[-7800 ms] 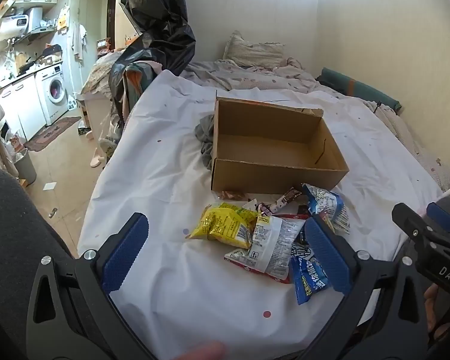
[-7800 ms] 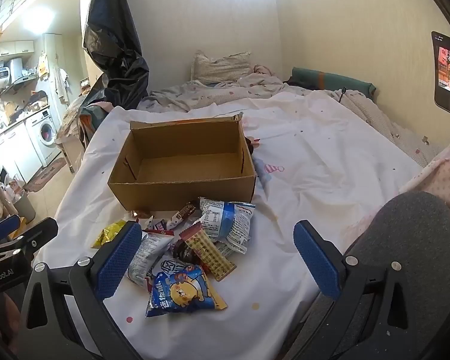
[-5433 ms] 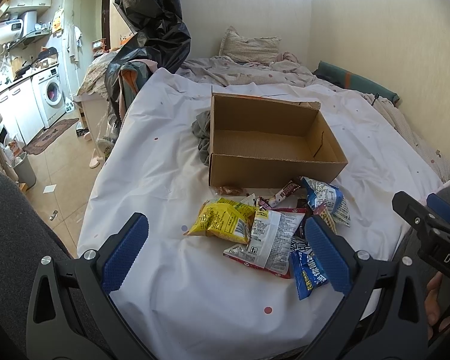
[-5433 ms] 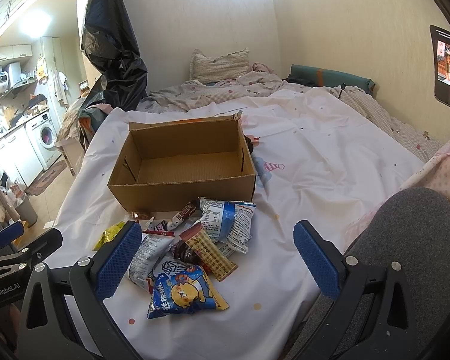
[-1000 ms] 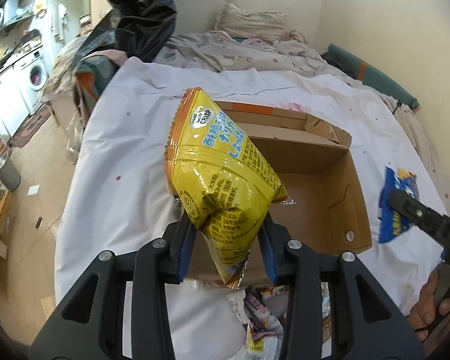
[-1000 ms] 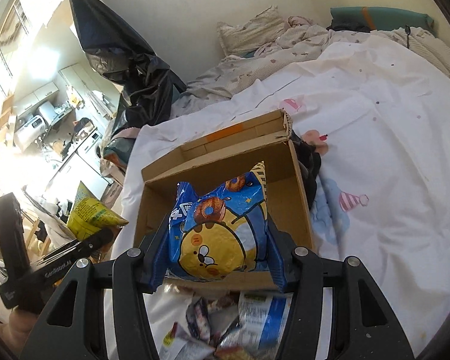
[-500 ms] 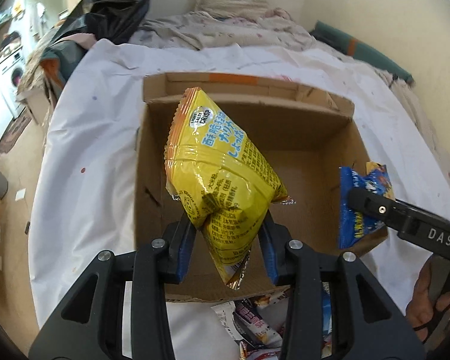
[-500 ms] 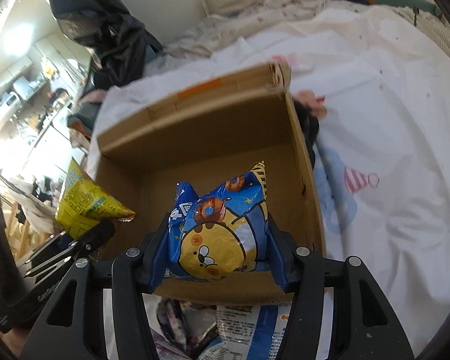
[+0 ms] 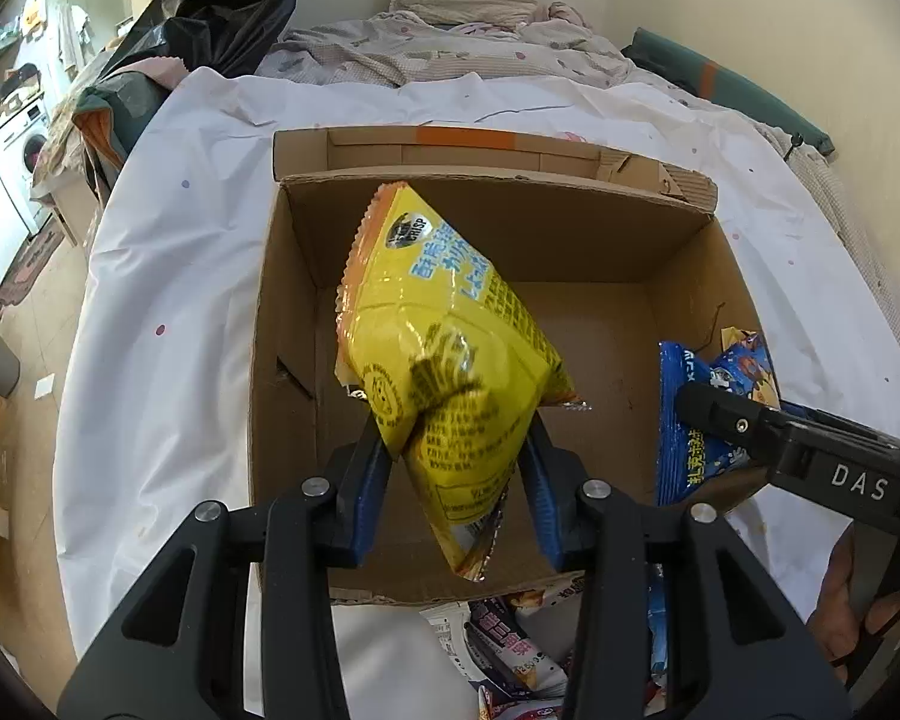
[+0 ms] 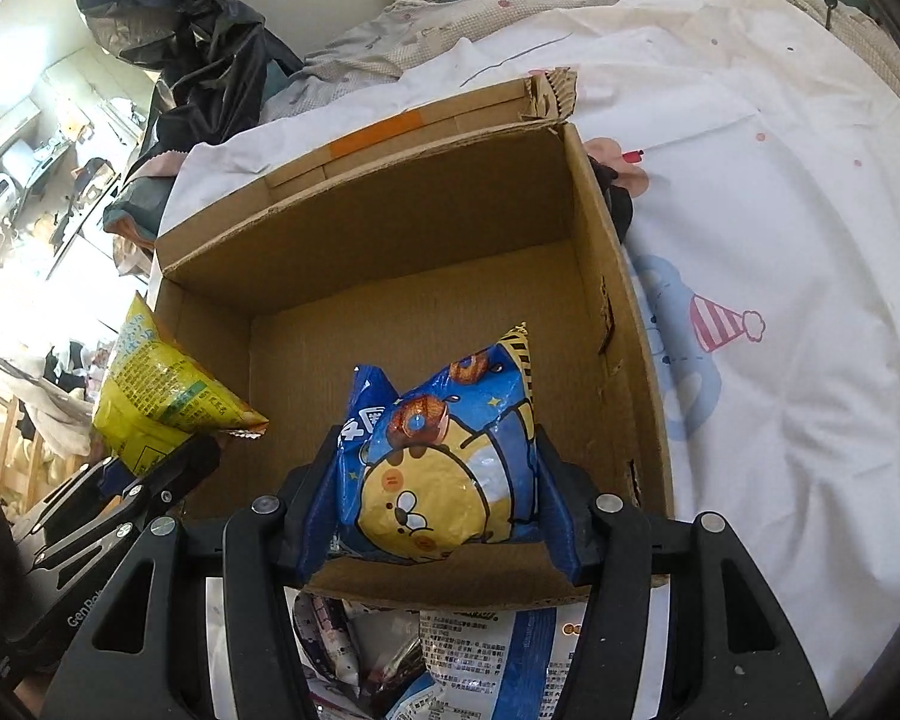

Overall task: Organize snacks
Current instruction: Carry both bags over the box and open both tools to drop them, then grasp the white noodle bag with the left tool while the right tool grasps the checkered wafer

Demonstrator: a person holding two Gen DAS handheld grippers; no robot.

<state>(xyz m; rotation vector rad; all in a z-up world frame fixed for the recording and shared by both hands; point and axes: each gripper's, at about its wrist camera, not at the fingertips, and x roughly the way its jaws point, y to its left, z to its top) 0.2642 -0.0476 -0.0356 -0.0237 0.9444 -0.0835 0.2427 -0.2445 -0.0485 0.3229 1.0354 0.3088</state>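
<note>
My left gripper point(image 9: 453, 474) is shut on a yellow snack bag point(image 9: 444, 354) and holds it over the left half of an open cardboard box point(image 9: 294, 312). My right gripper point(image 10: 435, 498) is shut on a blue snack bag with a cartoon bear point(image 10: 444, 456), held over the box's point(image 10: 594, 252) near right part. The blue bag point(image 9: 690, 438) and right gripper also show at the right of the left wrist view. The yellow bag point(image 10: 156, 396) shows at the left of the right wrist view. The box floor is bare.
The box stands on a bed with a white dotted sheet point(image 9: 168, 276). Several loose snack packets point(image 9: 510, 642) lie just in front of the box's near wall, also in the right wrist view point(image 10: 486, 654). A black plastic bag point(image 9: 222, 0) hangs at the back left.
Both grippers picked up their bags from the pile since the earliest frames. Over the last second both moved forward and down, from above the box's front to over its inside.
</note>
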